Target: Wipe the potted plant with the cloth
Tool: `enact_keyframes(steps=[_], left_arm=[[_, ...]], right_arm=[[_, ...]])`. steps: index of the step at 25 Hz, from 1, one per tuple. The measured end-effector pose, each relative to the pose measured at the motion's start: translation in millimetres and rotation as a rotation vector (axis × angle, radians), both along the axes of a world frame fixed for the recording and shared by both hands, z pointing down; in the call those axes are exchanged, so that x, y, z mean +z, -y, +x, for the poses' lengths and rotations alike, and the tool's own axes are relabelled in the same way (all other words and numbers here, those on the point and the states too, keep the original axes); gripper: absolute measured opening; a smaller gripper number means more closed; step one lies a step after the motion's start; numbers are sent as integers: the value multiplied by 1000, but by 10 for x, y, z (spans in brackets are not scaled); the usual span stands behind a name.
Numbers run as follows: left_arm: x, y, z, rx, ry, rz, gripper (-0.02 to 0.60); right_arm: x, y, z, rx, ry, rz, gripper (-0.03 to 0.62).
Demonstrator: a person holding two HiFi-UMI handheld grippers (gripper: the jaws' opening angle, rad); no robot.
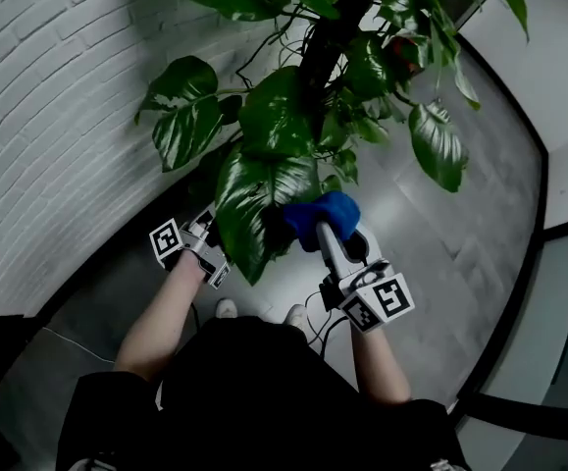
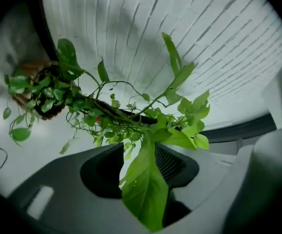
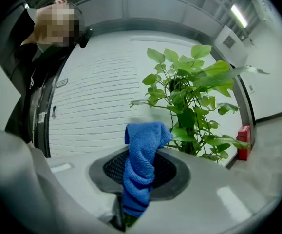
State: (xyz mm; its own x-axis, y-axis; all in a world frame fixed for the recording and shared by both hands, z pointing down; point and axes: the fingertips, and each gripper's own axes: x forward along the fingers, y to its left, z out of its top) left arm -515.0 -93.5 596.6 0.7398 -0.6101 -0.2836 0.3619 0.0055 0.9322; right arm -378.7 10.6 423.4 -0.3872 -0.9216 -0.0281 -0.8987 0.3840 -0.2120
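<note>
Blue cloth (image 3: 140, 179) in clenched right hand-held gripper (image 3: 143, 152) (leaf (image 2: 145, 189) inside released left hand-held gripper (image 2: 138, 147))

White brick wall (image 1: 58, 116) fills the left of the head view, evenly lit, soft shadow at upper left. Dark skirting (image 2: 243, 129) at its base, right of the left gripper view. Floor (image 1: 490, 224) pale grey, glossy. Black frame (image 1: 542, 180) curves down the right edge. Right gripper view: strip light (image 3: 238, 16) upper right, red box (image 3: 243, 141) low at right.
</note>
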Motion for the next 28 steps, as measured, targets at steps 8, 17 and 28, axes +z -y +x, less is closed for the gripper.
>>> enact_keyframes(steps=[8, 17, 28], left_arm=[[-346, 102, 232, 116, -113, 54, 189], [-290, 79, 438, 136, -143, 45, 189], [-455, -76, 576, 161, -156, 112, 189]], right_arm=[[-312, 482, -301, -33, -164, 80, 89], [-886, 938, -709, -57, -341, 198, 89], [109, 1114, -879, -153, -284, -77, 89]])
